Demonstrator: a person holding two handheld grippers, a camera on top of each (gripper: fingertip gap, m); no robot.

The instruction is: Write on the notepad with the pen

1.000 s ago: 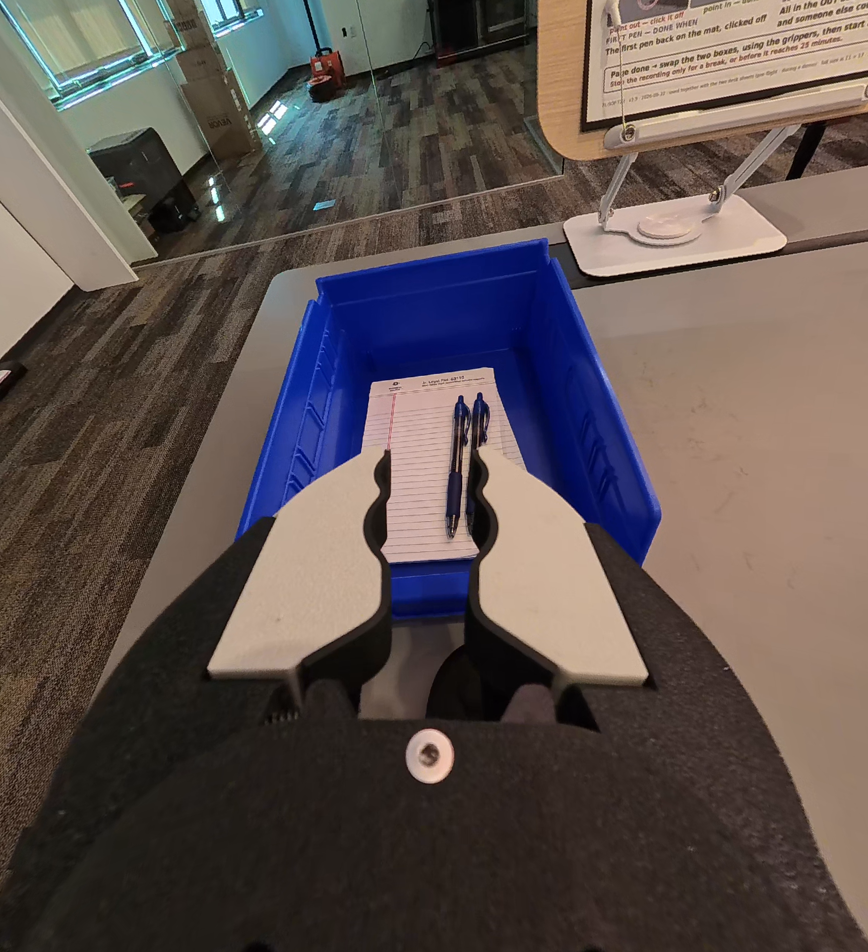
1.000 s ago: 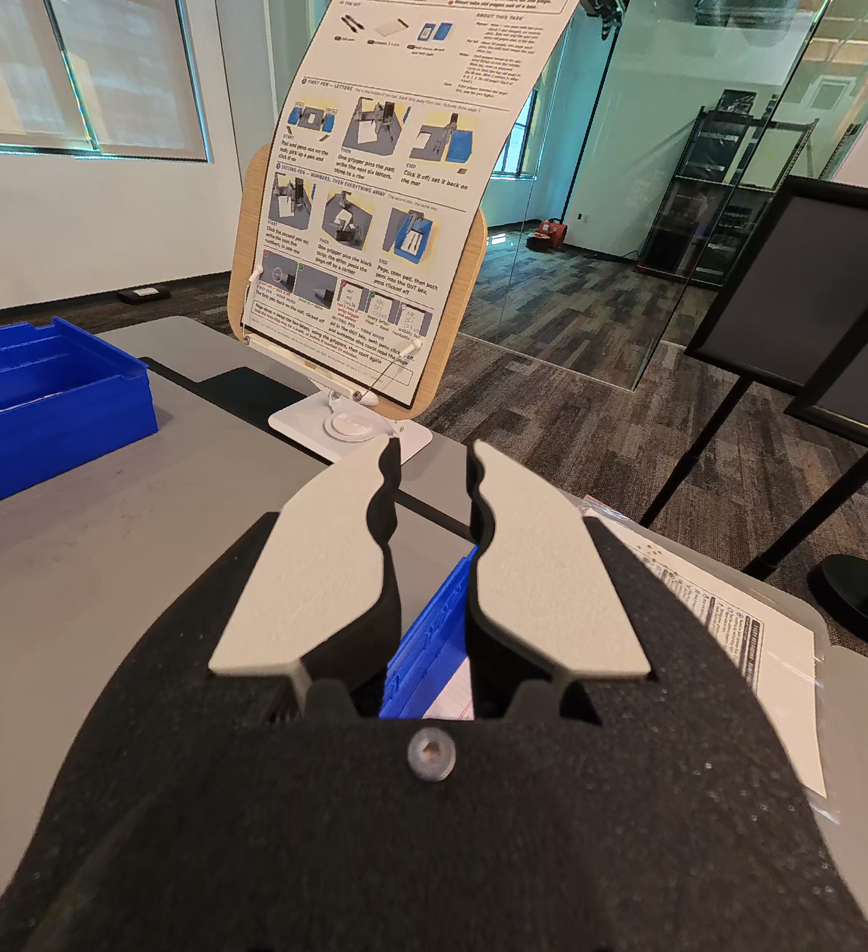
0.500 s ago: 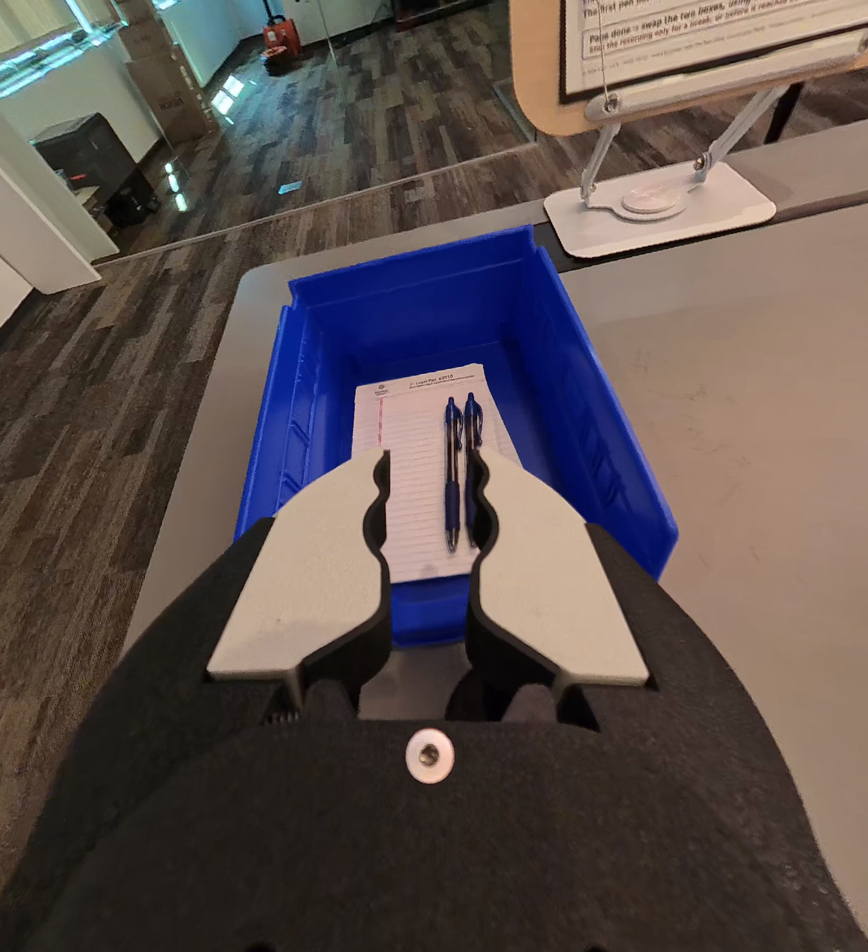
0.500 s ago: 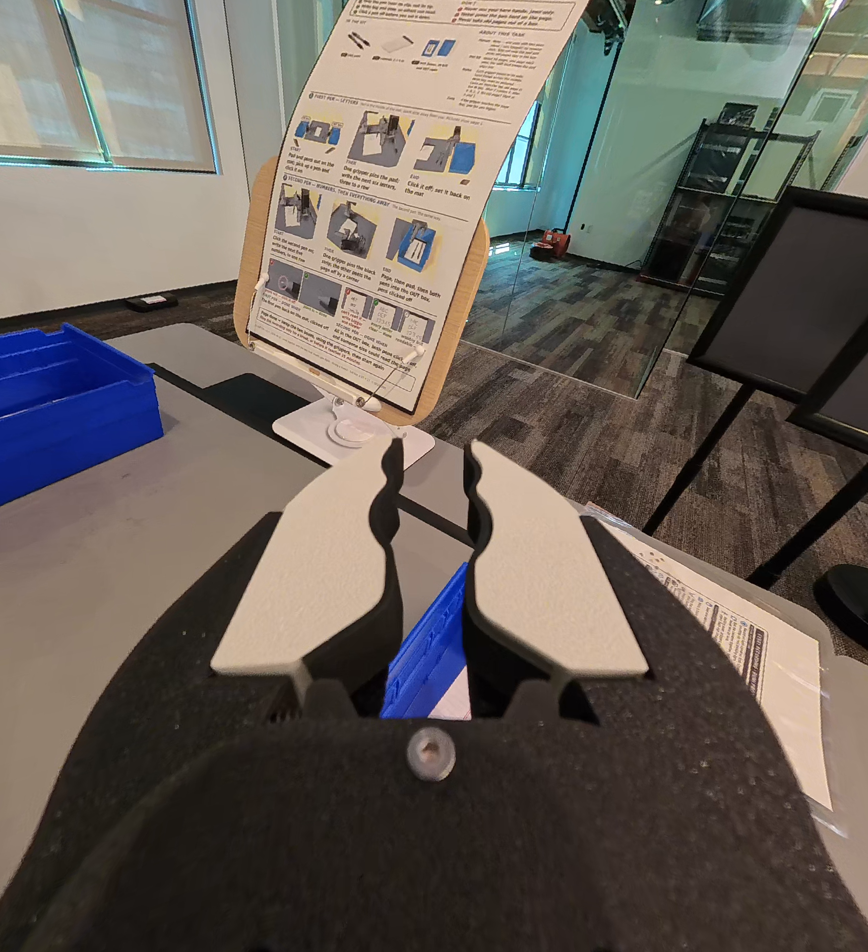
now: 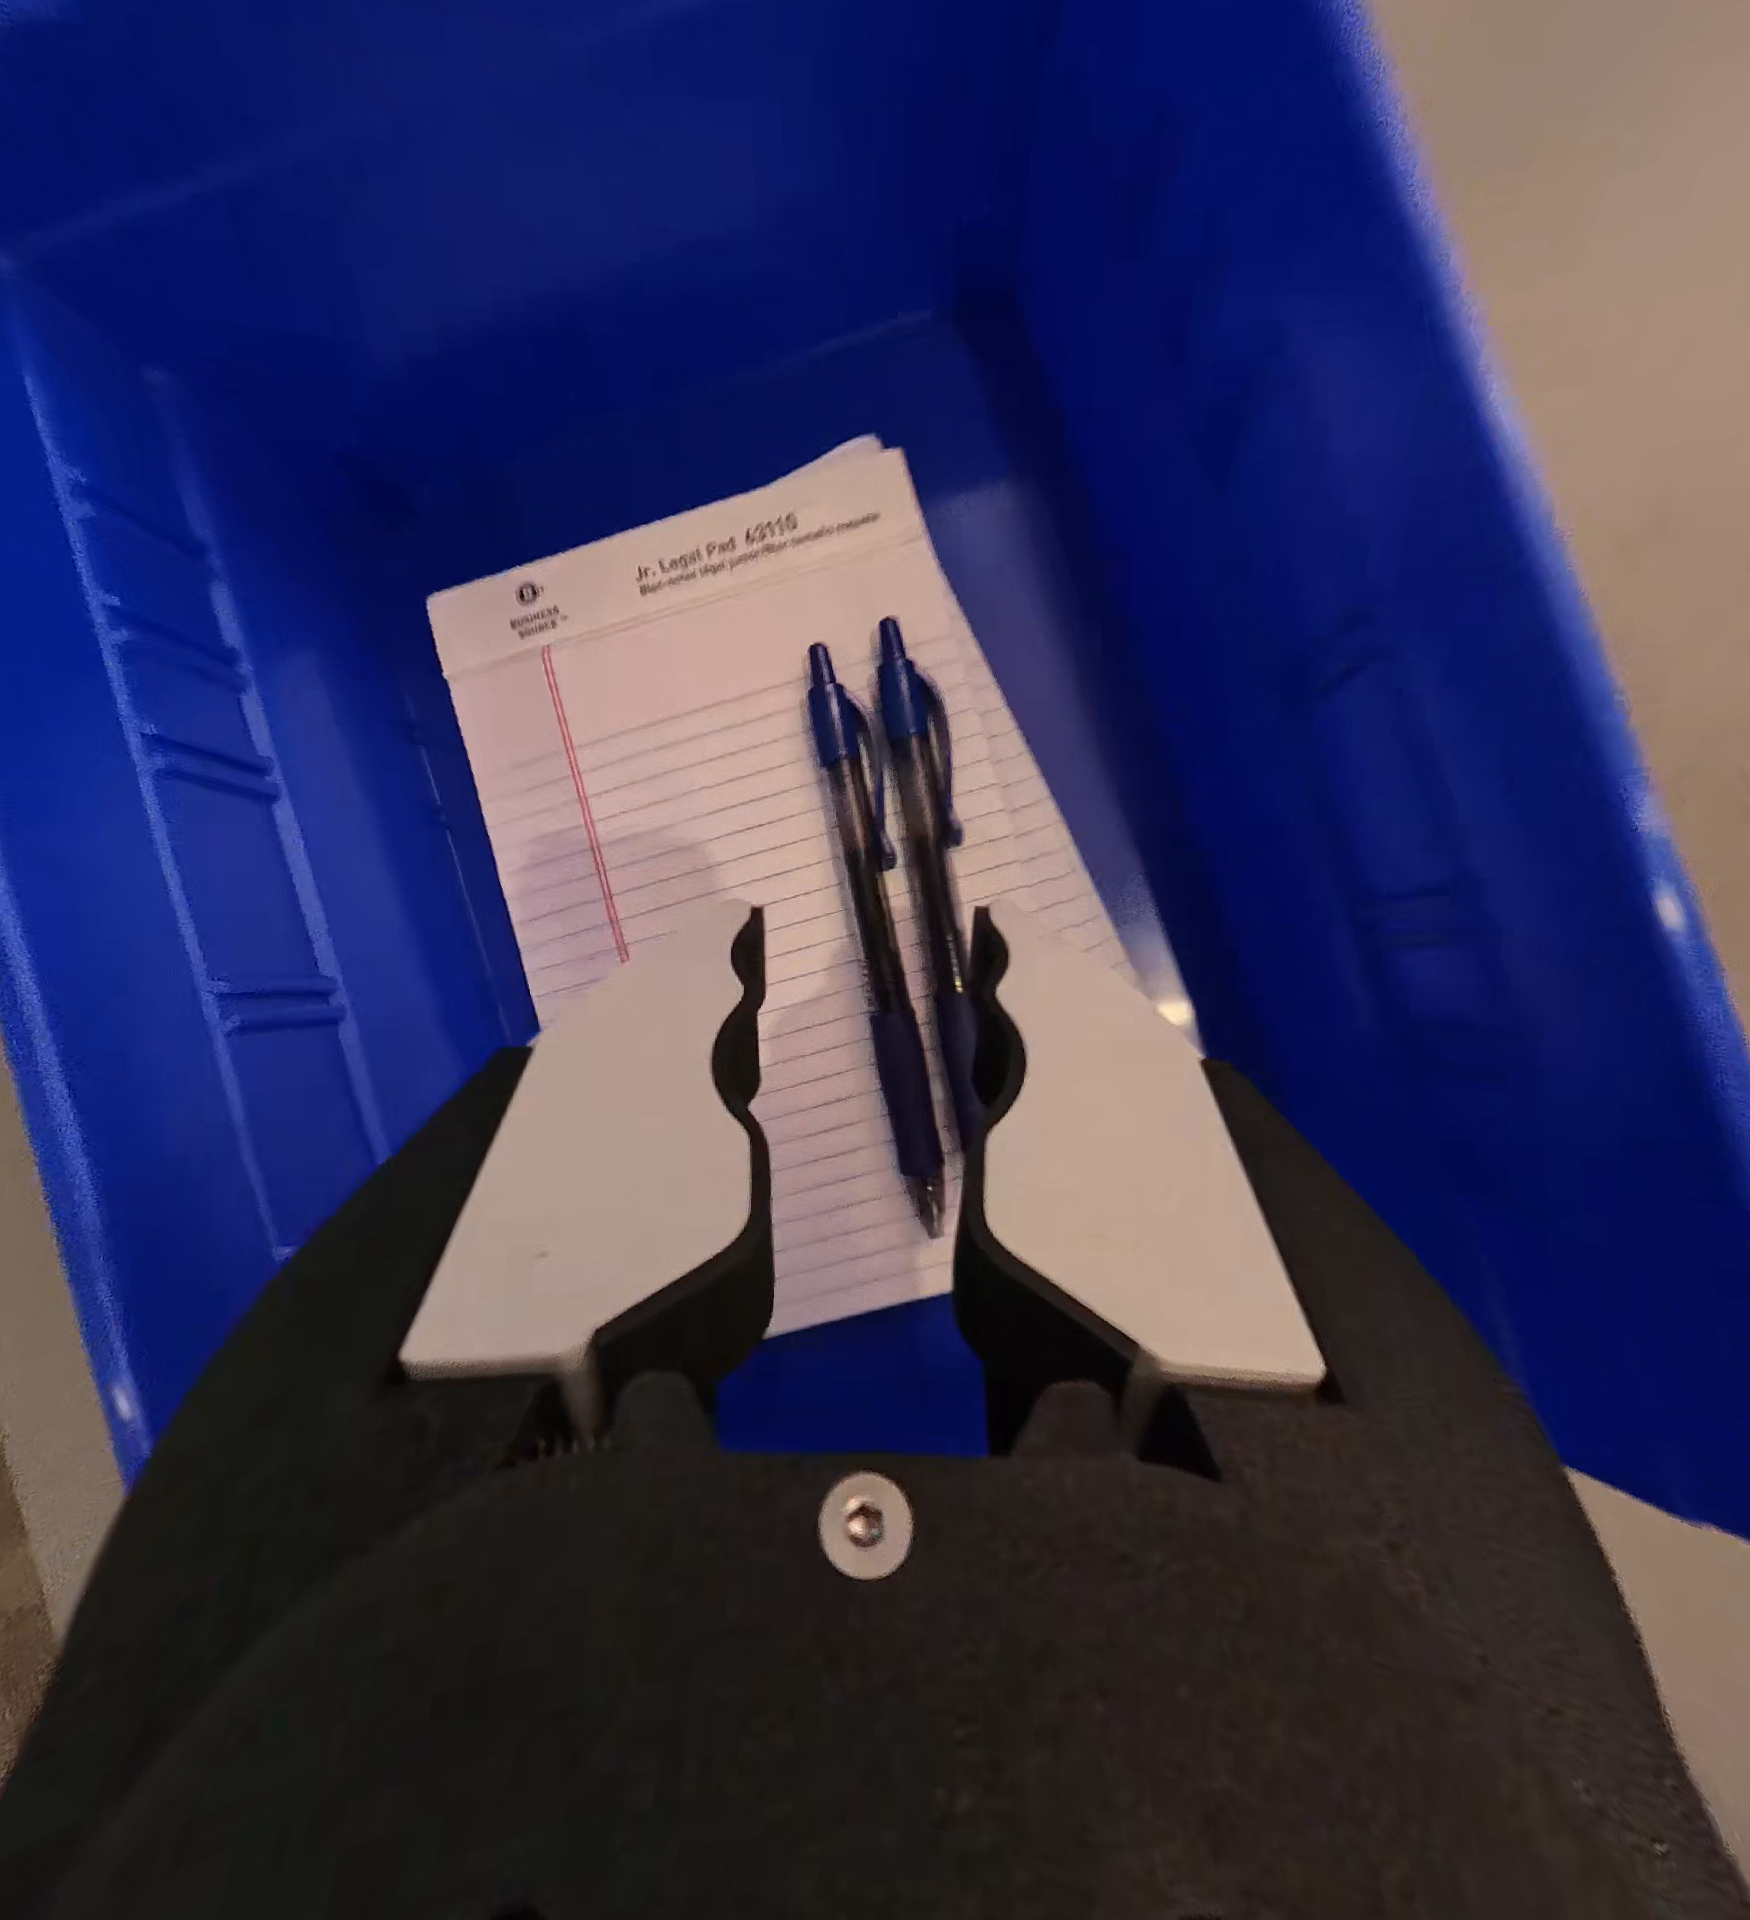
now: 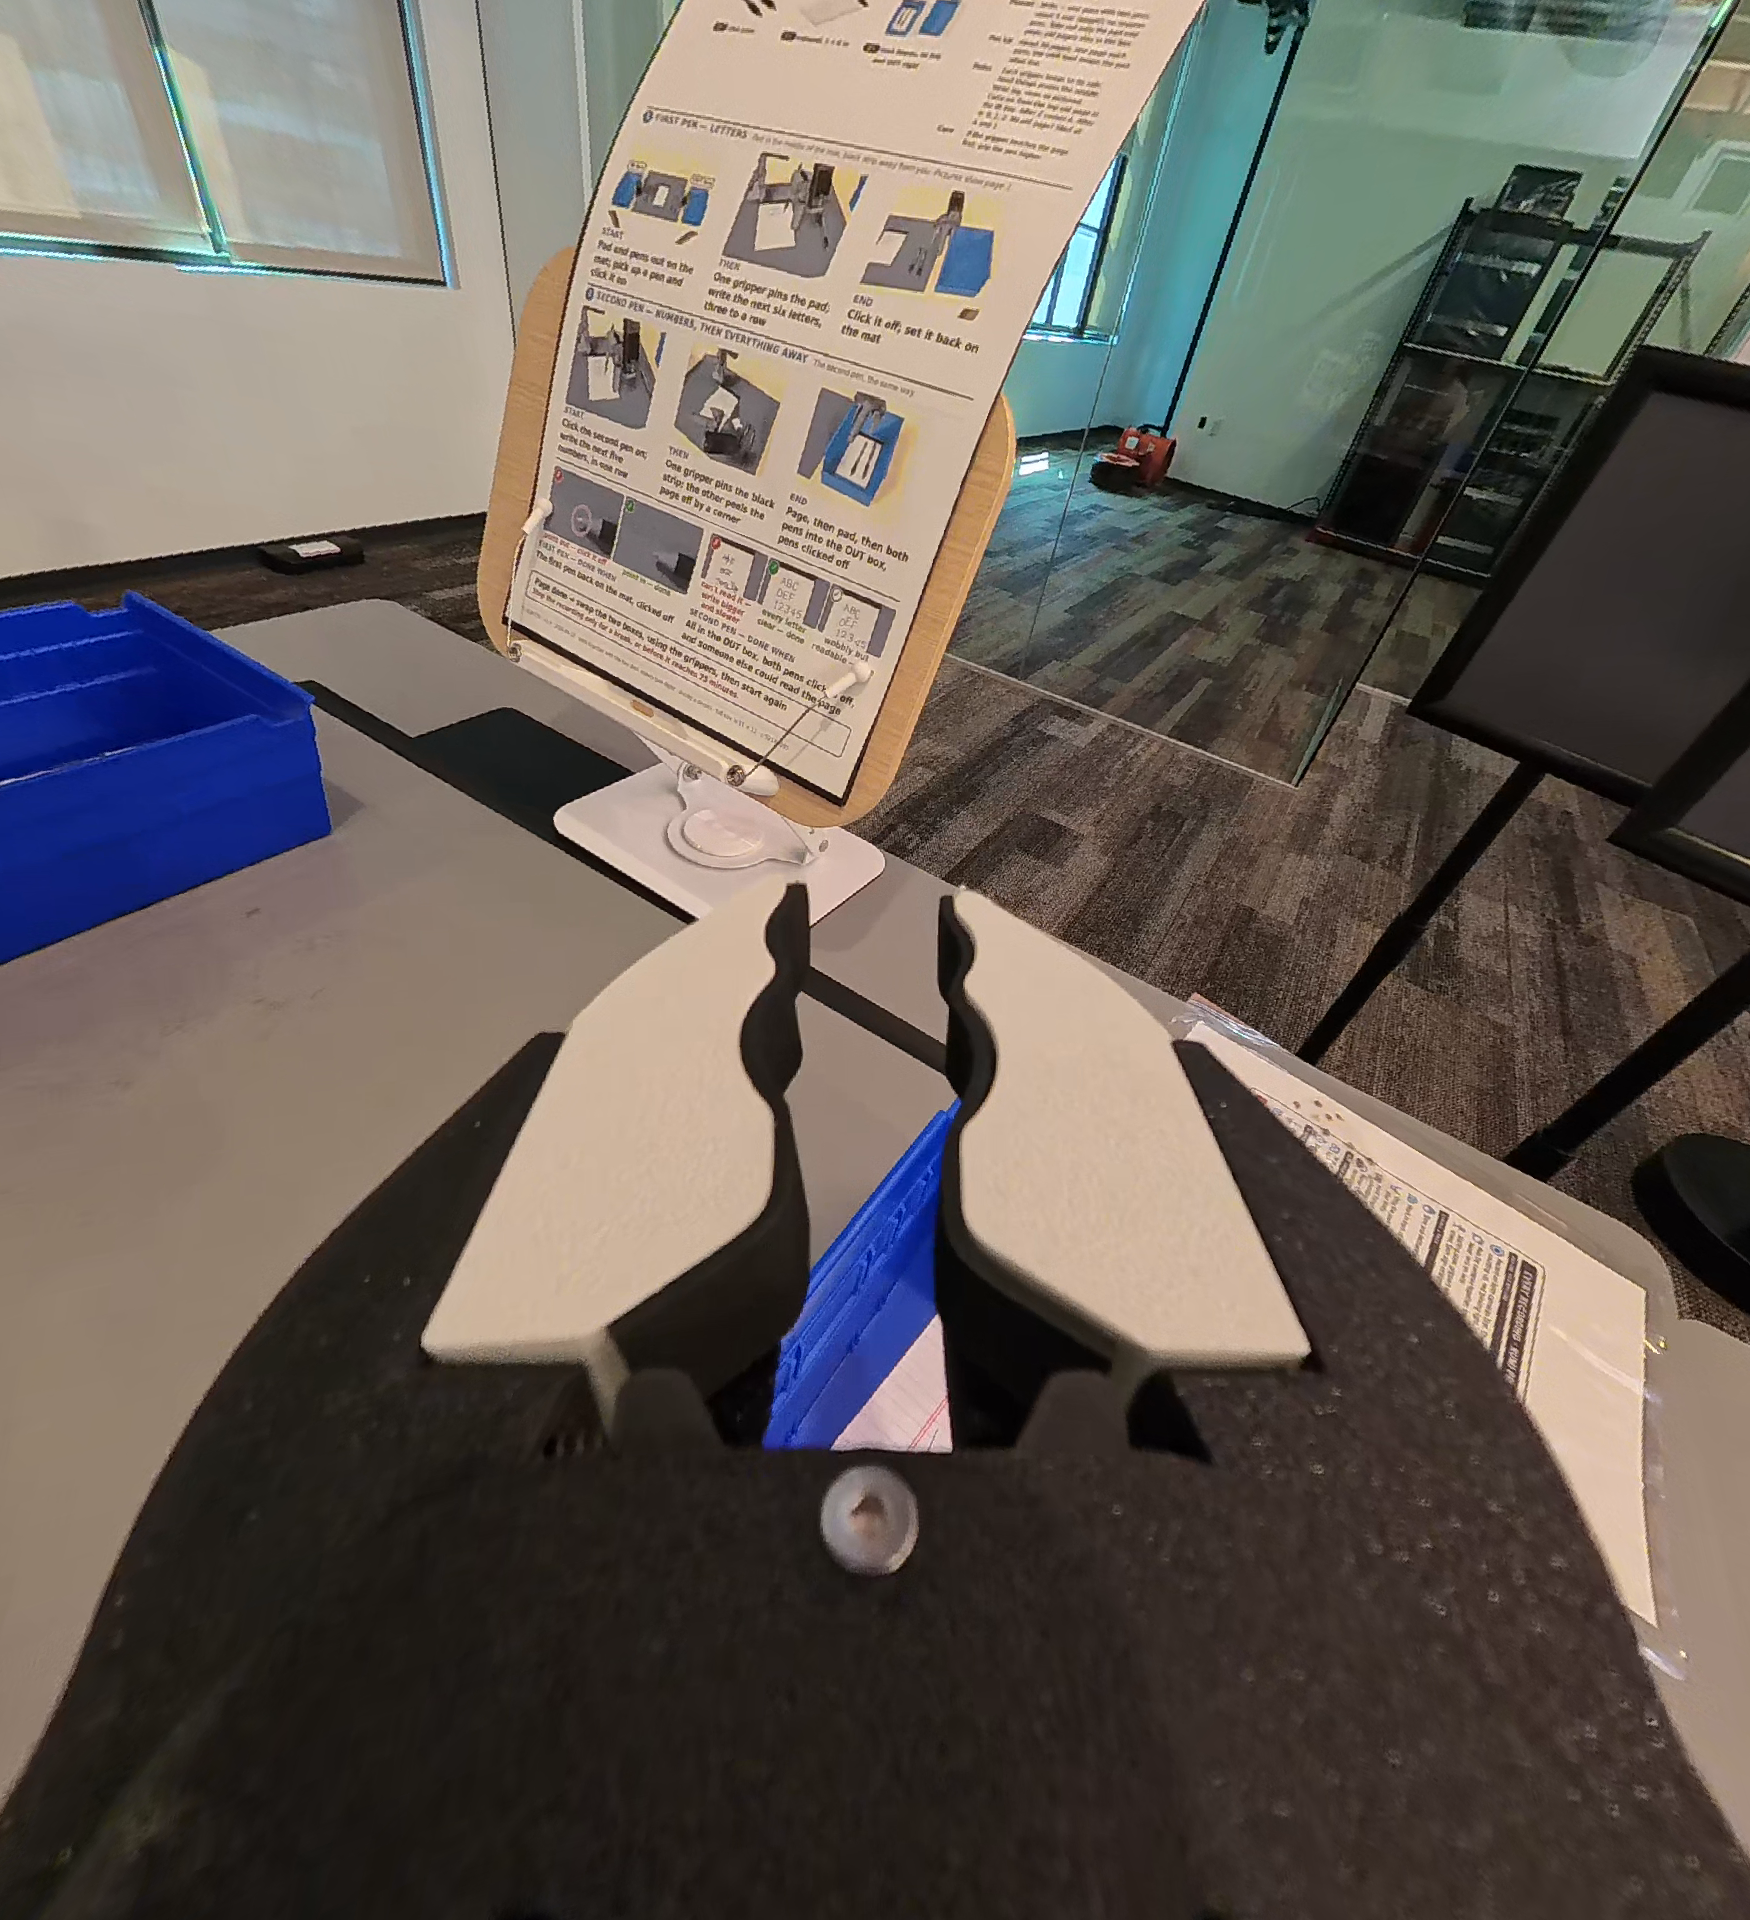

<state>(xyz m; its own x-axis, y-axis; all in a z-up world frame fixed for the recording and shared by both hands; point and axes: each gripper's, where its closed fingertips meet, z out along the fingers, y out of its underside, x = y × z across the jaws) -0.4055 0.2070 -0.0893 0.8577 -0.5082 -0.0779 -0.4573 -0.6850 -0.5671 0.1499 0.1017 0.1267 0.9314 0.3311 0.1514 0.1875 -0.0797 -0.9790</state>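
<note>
In the left wrist view a white lined notepad (image 5: 705, 790) lies flat in a blue bin (image 5: 227, 727). Two blue pens (image 5: 886, 894) lie side by side on the pad's right half, tips toward me. My left gripper (image 5: 866, 920) is open and empty, low inside the bin just above the pad, with the pens' grips between its fingertips. My right gripper (image 6: 871, 899) is open and empty above the grey table (image 6: 175, 1091). Below it a second blue bin (image 6: 871, 1247) holds a lined sheet (image 6: 902, 1403).
The first blue bin shows in the right wrist view (image 6: 102, 790) at the far left. An instruction sheet on a wooden stand (image 6: 757, 436) rises at the table's back edge. A paper in a plastic sleeve (image 6: 1473, 1299) lies at the right. A black sign stand (image 6: 1629, 623) is beyond the table. The gap from one gripper's tips to the other's is roughly 60 cm.
My left gripper has dropped down and forward into the blue bin, close over the pad and pens. The right gripper has barely moved.
</note>
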